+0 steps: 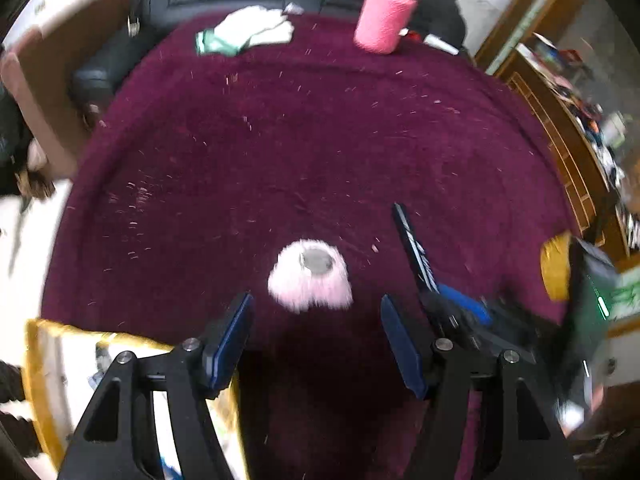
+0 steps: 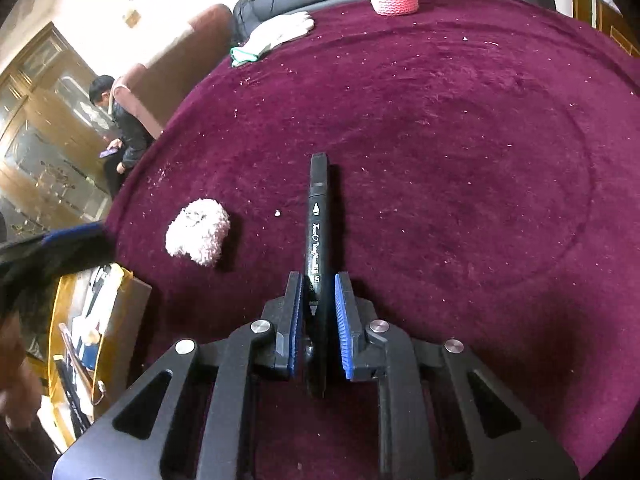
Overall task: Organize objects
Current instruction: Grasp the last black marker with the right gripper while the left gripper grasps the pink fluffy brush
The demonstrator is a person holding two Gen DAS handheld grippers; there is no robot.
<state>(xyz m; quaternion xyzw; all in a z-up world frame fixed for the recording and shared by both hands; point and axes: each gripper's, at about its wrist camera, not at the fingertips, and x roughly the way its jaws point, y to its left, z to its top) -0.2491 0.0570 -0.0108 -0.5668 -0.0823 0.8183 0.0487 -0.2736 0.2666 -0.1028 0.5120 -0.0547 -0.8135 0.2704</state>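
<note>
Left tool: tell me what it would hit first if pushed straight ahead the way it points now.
The left tool, jaws open and empty, points at the fluffy pink puff lying on the maroon cloth just beyond its fingertips. It would likely meet that puff first, though depth is hard to judge in this blurred view.

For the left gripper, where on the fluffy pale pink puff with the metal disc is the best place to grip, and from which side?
Grip the fluffy pale pink puff across its soft sides, coming down from above and behind, where the open left gripper already faces it. It lies alone on the maroon velvet tablecloth, metal disc up; the fur probably compresses, the flat disc offers no hold.
</note>
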